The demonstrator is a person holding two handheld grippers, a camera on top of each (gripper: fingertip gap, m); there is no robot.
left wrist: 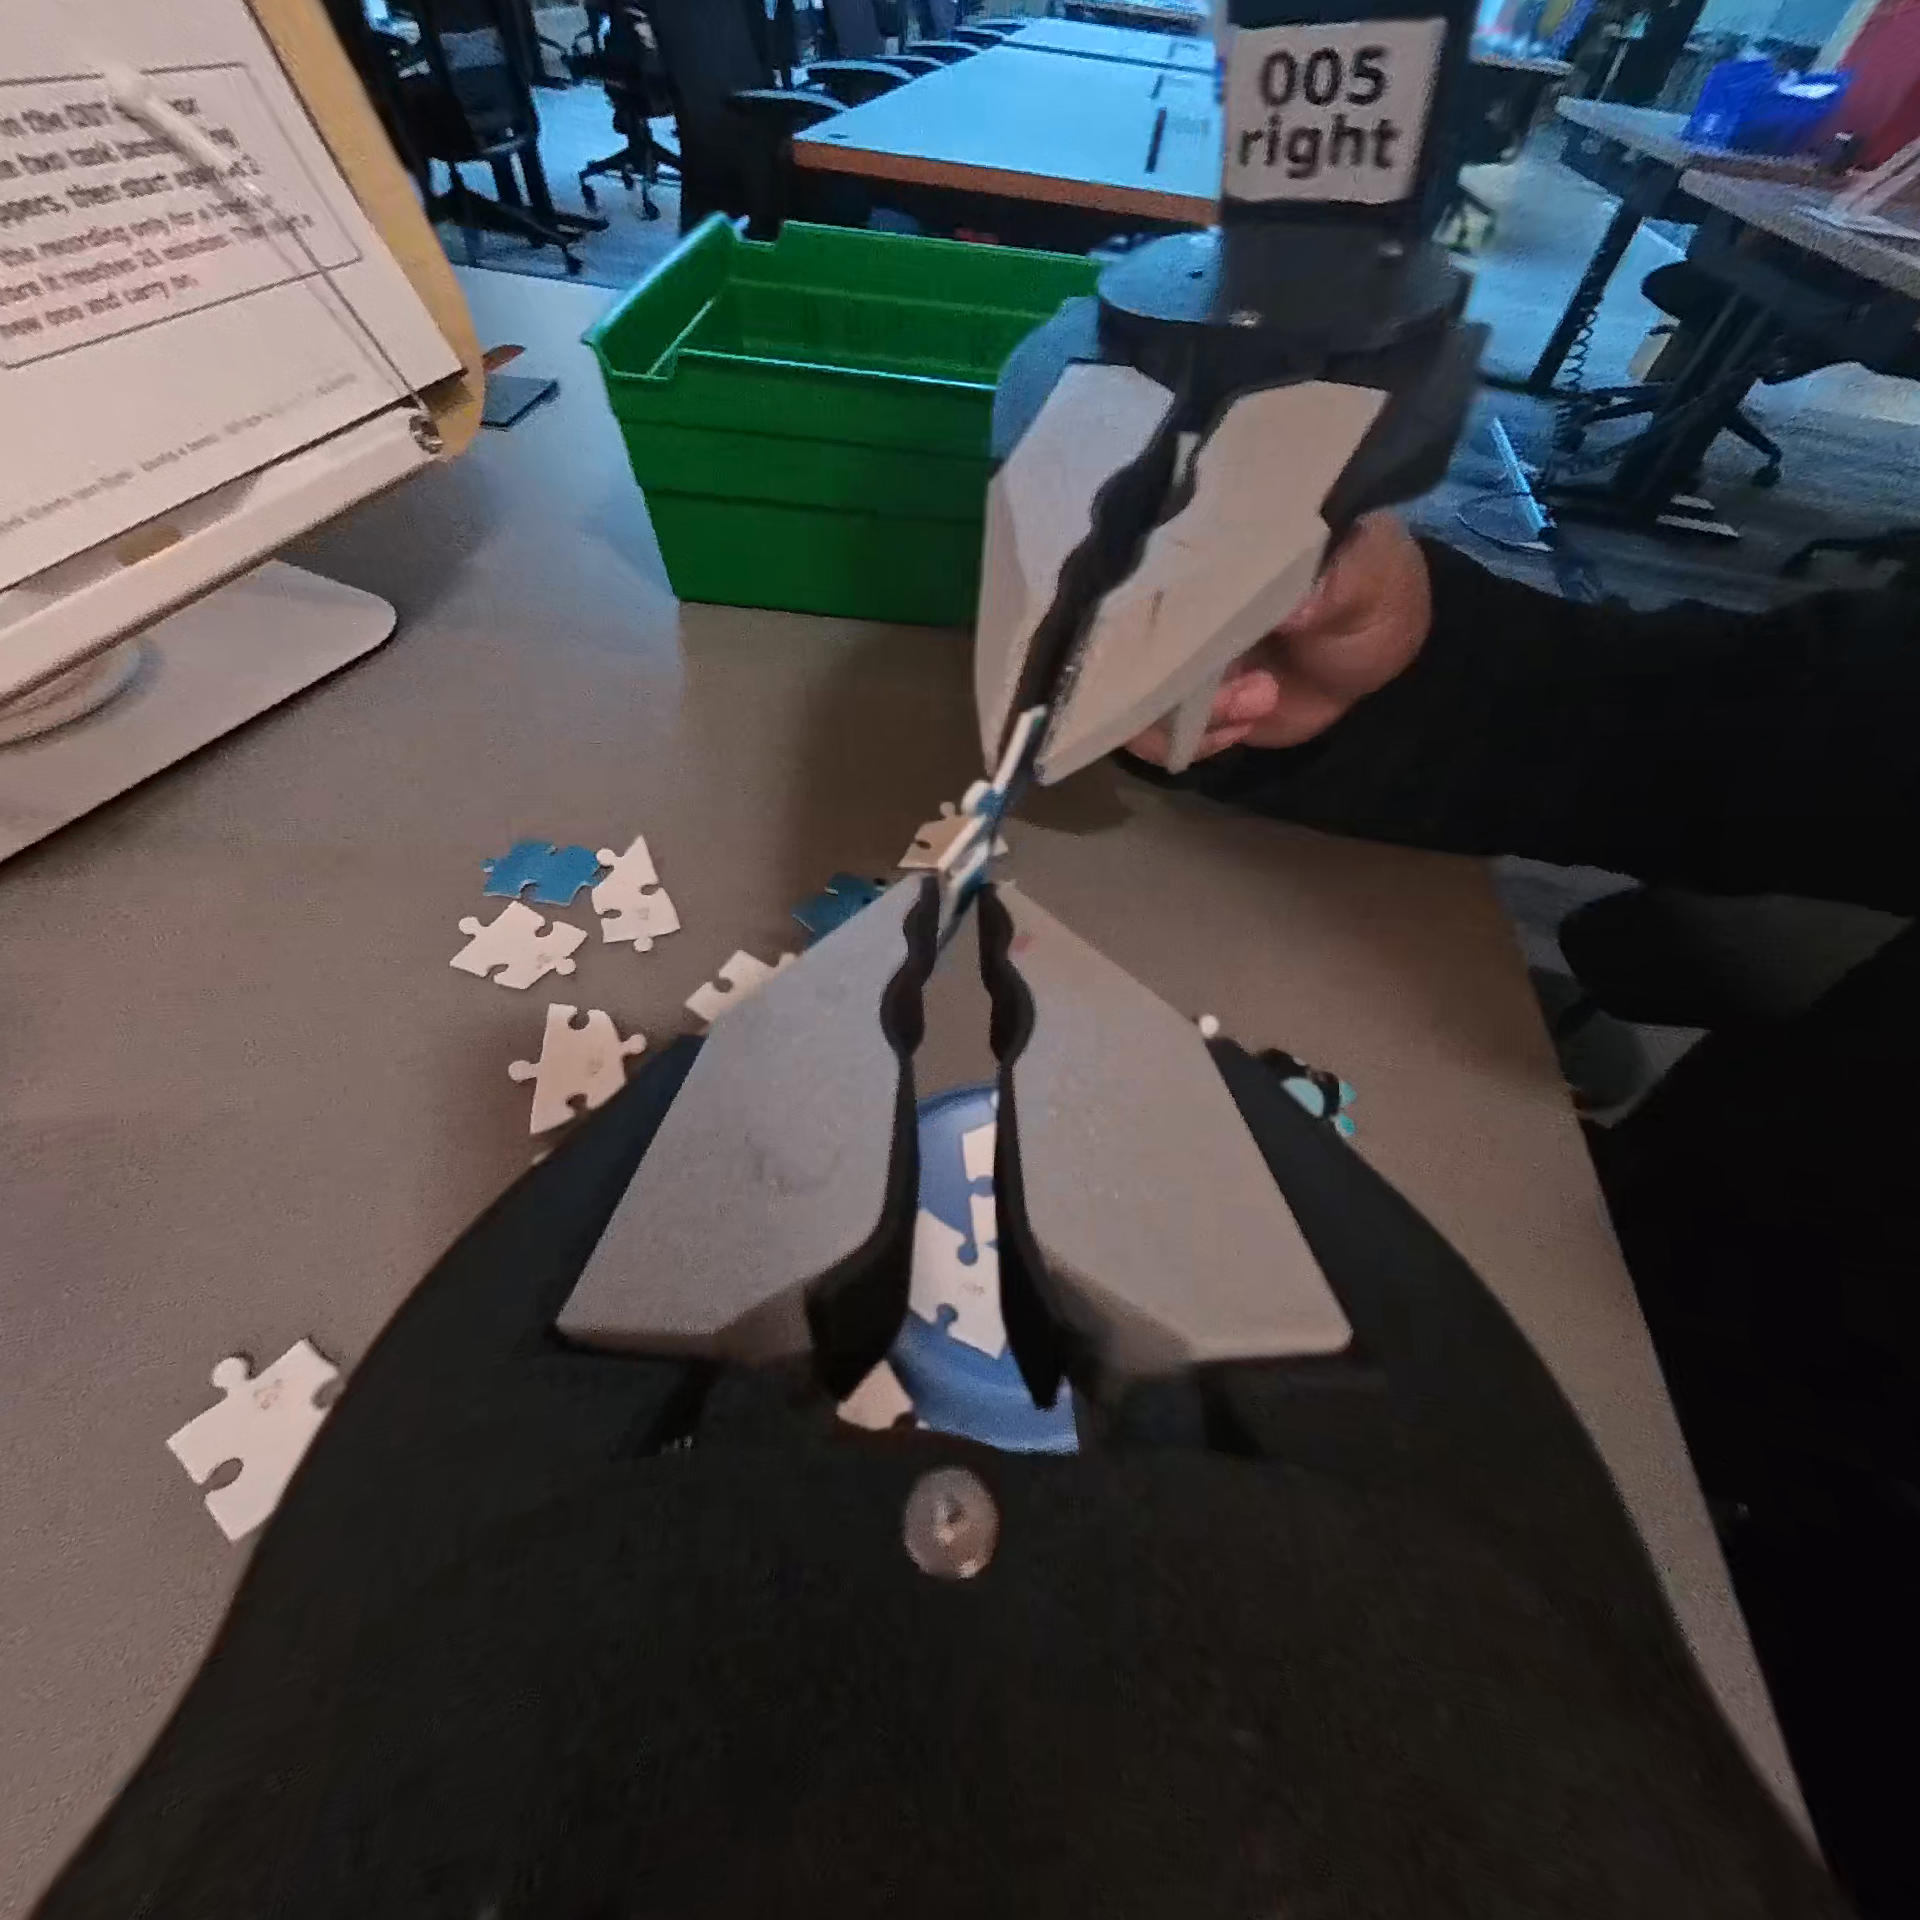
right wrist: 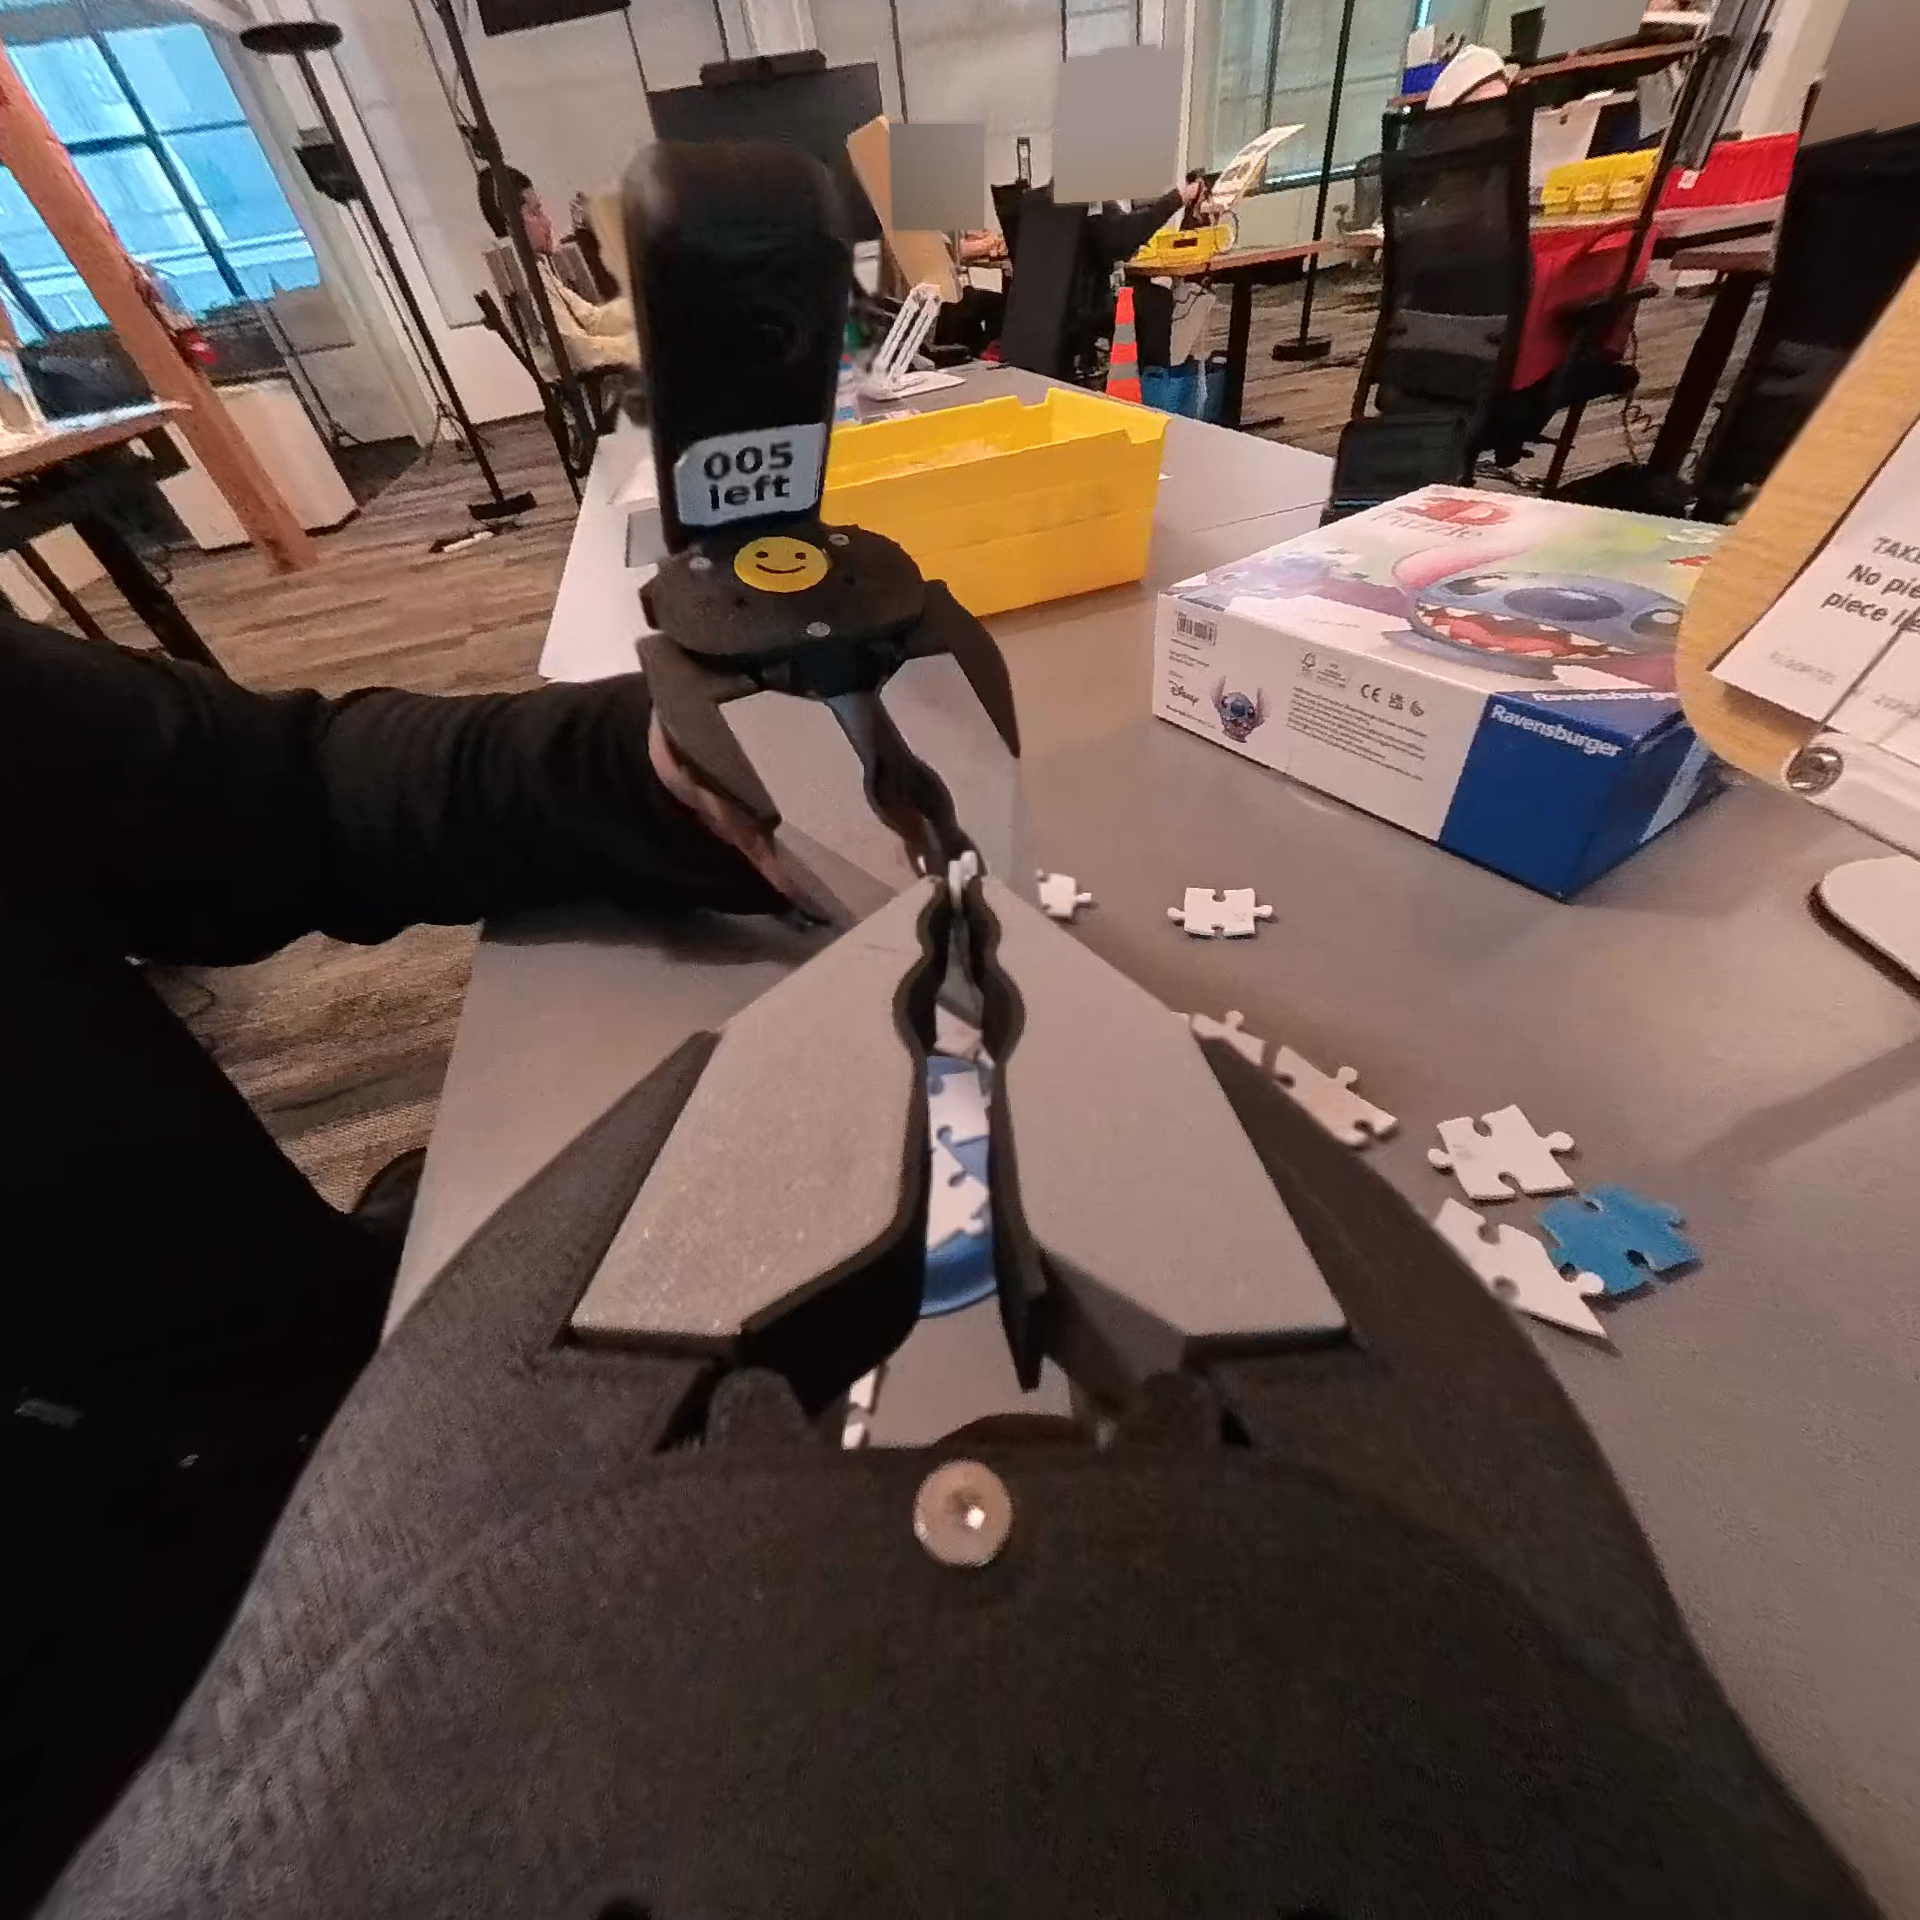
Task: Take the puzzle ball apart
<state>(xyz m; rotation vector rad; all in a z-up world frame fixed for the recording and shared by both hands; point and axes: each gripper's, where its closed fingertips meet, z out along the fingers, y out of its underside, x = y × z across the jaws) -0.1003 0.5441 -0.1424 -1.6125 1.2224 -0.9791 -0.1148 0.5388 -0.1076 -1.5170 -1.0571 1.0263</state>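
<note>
Both the left gripper and right gripper pinch joined puzzle pieces edge-on between narrow jaws. The pieces look light, thin, stiff, and best gripped on flat faces.

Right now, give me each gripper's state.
Left gripper: closed on a puzzle piece.
Right gripper: closed on a puzzle piece.

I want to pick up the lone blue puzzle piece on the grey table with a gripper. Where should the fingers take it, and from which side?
The blue puzzle piece lies flat on the table, so no face is exposed for a side pinch. Probably best to come straight down and close the fingers across its narrower body, between the knobs. A white piece touches one edge, so come in from the free side.
</note>
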